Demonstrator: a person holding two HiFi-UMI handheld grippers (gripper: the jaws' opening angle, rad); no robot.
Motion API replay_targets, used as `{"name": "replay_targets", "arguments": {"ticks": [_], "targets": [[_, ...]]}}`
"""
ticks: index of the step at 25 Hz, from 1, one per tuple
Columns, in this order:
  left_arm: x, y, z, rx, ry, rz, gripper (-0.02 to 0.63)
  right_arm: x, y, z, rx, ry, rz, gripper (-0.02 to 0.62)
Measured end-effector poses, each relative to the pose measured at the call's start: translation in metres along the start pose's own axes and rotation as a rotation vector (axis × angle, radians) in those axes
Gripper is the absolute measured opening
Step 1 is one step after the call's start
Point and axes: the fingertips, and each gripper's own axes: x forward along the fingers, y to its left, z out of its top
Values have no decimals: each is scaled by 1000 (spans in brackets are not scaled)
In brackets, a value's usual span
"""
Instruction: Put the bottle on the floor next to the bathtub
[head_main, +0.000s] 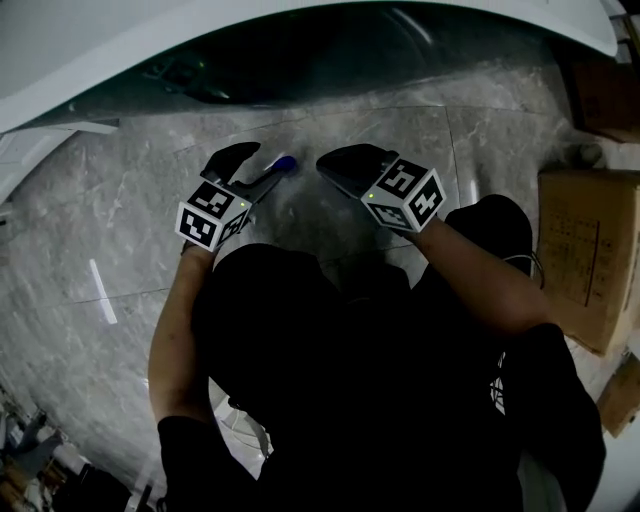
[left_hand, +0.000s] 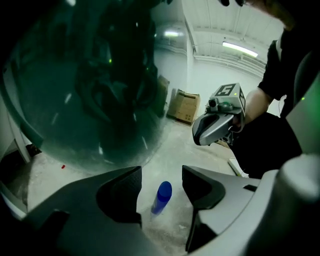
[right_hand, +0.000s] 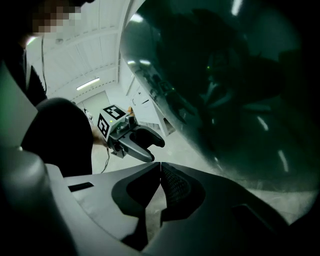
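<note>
Framing one blue bottle (left_hand: 161, 197), the left gripper's (left_hand: 161, 173) two fingers (left_hand: 122, 195) stand apart.

Counted: one blue bottle (head_main: 284, 163), one bathtub (head_main: 300, 60), two tools (left tool (head_main: 270, 158), right tool (head_main: 322, 162)), at least two cardboard boxes (head_main: 585, 250).
</note>
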Motion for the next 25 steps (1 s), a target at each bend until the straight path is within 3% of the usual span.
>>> {"name": "replay_targets", "arguments": {"ticks": [4, 10, 18, 22, 25], "targets": [[-52, 8, 38, -7, -53, 0, 211, -16, 17, 33, 146, -71, 32, 28], [-152, -2, 107, -82, -131, 73, 37, -53, 82, 111, 103, -55, 80, 28], [-264, -79, 203, -246, -154, 216, 21, -154, 168, 232, 82, -2, 84, 28], [-323, -114, 258, -371, -193, 249, 21, -208, 210, 293, 79, 5, 92, 28], [-368, -134, 306, -417, -227, 278, 21, -252, 235, 338, 91, -11, 88, 28]]}}
